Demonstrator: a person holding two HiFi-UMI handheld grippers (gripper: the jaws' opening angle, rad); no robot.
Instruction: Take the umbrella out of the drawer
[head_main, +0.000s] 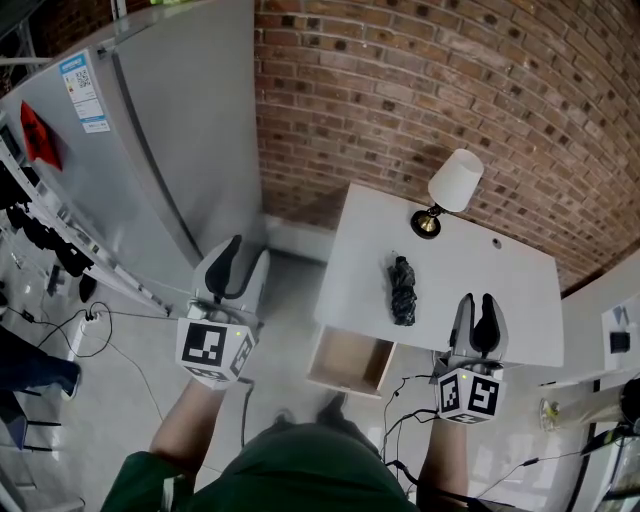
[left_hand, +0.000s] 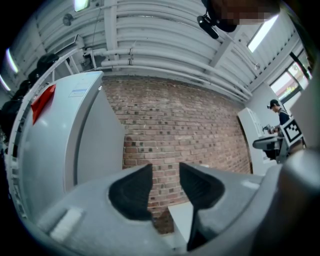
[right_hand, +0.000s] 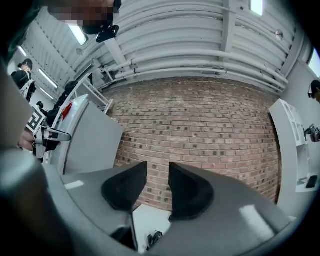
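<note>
A folded black umbrella (head_main: 403, 290) lies on the white bedside table (head_main: 520, 300), near the middle of its top. In the right gripper view its end (right_hand: 154, 239) peeks out below the jaws. The table's drawer (head_main: 350, 362) stands pulled out, showing a bare wooden inside. My right gripper (head_main: 477, 302) (right_hand: 158, 165) hovers over the table's near edge, right of the umbrella, open with nothing between its pads. My left gripper (head_main: 232, 250) (left_hand: 165, 167) is held over the floor left of the table, also open and empty.
A small lamp (head_main: 450, 190) with a white shade stands at the table's back. A brick wall (head_main: 450, 80) runs behind it. A tall grey fridge (head_main: 150, 130) stands at the left. Cables (head_main: 405, 395) trail on the floor by the drawer.
</note>
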